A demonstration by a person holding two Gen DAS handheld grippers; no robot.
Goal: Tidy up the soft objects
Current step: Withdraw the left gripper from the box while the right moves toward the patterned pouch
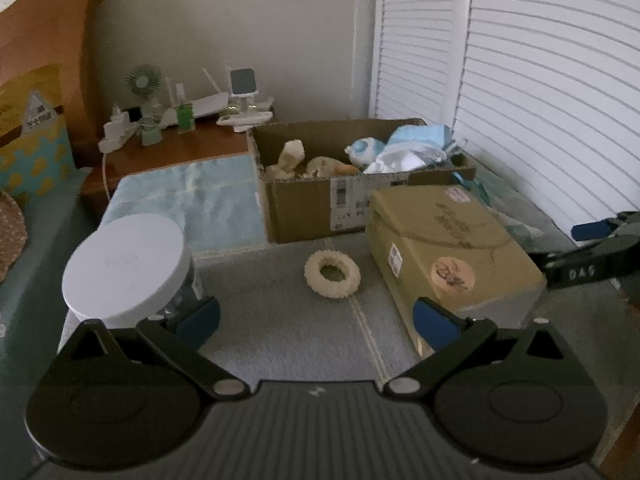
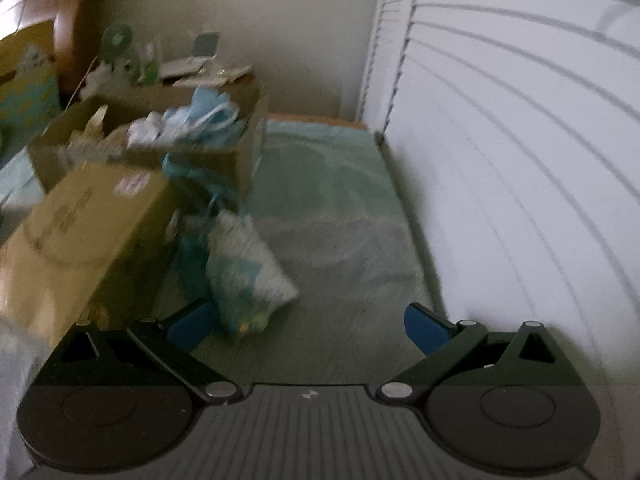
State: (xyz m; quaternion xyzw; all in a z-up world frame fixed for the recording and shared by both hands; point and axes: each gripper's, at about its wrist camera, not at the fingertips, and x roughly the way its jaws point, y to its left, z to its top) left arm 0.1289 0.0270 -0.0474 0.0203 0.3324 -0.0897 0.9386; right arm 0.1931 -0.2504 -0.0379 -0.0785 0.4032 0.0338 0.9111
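A cream plush ring (image 1: 332, 274) lies on the grey bedspread, ahead of my left gripper (image 1: 316, 322), which is open and holds nothing. Behind the ring stands an open cardboard box (image 1: 320, 204) holding cream plush toys (image 1: 292, 158) and blue-and-white soft items (image 1: 404, 148). In the right wrist view a pale blue-and-white soft pouch (image 2: 244, 276) lies on the bed beside the closed box, just ahead of my right gripper (image 2: 308, 326), which is open and empty. The same open box (image 2: 152, 148) shows at upper left, blurred. The right gripper (image 1: 596, 248) also appears at the left view's right edge.
A closed tan carton (image 1: 448, 252) lies right of the ring. A white-lidded jar (image 1: 124, 268) stands by my left finger. A wooden nightstand (image 1: 168, 152) with a small fan and gadgets sits at the back. White louvred doors (image 2: 520, 160) border the bed on the right.
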